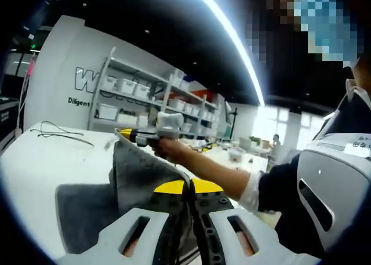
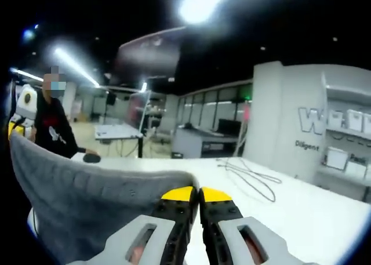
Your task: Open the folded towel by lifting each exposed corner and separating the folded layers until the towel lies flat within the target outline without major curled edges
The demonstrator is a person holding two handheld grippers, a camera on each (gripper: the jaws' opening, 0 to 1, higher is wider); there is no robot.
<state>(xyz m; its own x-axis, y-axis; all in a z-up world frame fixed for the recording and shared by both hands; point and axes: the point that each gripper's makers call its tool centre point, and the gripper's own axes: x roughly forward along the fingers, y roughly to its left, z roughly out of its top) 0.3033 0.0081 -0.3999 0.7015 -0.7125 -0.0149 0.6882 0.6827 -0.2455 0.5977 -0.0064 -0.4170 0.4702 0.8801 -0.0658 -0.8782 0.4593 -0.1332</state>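
Observation:
A grey towel [image 1: 136, 175] hangs lifted between both grippers above the white table [image 1: 35, 166], and its lower part still lies on the table. In the left gripper view my left gripper [image 1: 188, 188] is shut on a towel edge close to the camera. Farther off, a hand holds my right gripper [image 1: 132, 135], shut on a raised towel corner. In the right gripper view my right gripper [image 2: 195, 194] pinches the towel [image 2: 87, 204], which stretches left toward the left gripper [image 2: 20, 117] at the view's edge.
A black cable [image 2: 249, 175] lies loose on the white table [image 2: 301, 213]; it is also seen as the cable [image 1: 58, 131]. Shelves with white bins [image 1: 133, 94] stand behind the table. The person's arm [image 1: 226, 175] and torso are at the right. Another person [image 2: 53, 126] stands far back.

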